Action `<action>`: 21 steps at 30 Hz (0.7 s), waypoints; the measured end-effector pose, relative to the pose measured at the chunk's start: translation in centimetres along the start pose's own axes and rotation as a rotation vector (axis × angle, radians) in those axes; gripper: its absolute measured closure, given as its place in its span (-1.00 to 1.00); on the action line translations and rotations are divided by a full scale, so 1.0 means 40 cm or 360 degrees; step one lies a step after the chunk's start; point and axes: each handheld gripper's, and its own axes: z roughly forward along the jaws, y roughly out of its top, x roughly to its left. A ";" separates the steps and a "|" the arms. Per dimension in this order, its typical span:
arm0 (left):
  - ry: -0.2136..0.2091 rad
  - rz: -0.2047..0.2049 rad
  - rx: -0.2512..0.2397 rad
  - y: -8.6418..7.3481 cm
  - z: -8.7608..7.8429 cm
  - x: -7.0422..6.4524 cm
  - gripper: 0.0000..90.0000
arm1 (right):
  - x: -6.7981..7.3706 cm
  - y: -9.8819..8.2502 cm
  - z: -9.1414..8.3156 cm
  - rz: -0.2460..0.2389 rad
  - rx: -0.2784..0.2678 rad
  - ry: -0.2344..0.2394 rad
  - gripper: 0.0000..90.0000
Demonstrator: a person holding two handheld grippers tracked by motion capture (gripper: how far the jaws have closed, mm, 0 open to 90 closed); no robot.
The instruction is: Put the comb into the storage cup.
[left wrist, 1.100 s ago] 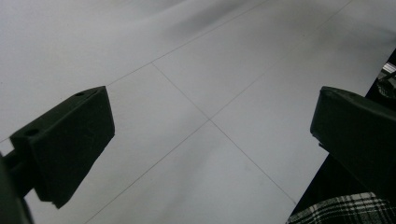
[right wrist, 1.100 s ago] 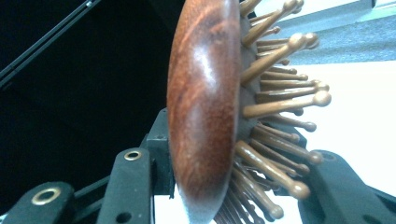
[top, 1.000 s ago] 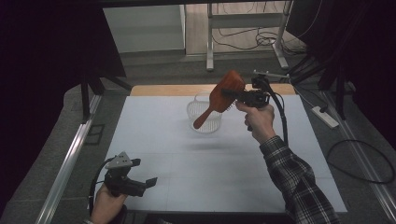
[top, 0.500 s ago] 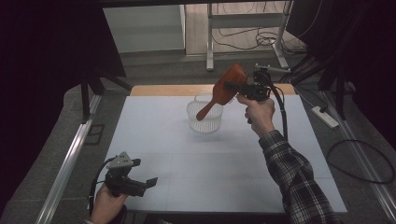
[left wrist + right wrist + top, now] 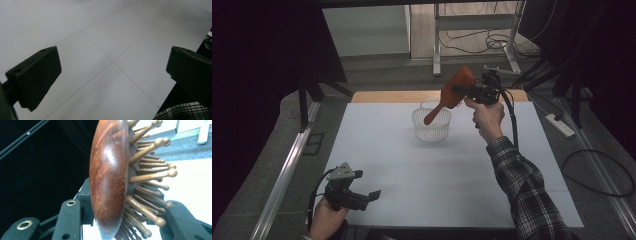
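Wooden hairbrush [image 5: 110, 177] bristles show close-up, right claw [image 5: 464, 91] clamped on it; left claw [image 5: 368, 196] apart.

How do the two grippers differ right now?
The right gripper is raised above the white basket, while the left gripper sits low at the table's near edge. The right gripper is shut on the wooden hairbrush; the left gripper's jaws stand open with nothing between them. Both are hand-held and black-jawed.
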 end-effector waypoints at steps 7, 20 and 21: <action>0.0000 -0.0005 0.0005 0.000 -0.001 0.002 -1.00 | -0.002 -0.007 0.017 -0.0005 0.0009 -0.0024 0.19; 0.0007 -0.0015 0.0012 0.000 0.000 0.002 -1.00 | 0.006 -0.033 0.051 -0.0050 0.0040 -0.0064 0.19; 0.0005 -0.0019 0.0009 0.000 0.000 0.002 -1.00 | 0.007 -0.036 0.055 -0.0049 0.0043 -0.0068 0.19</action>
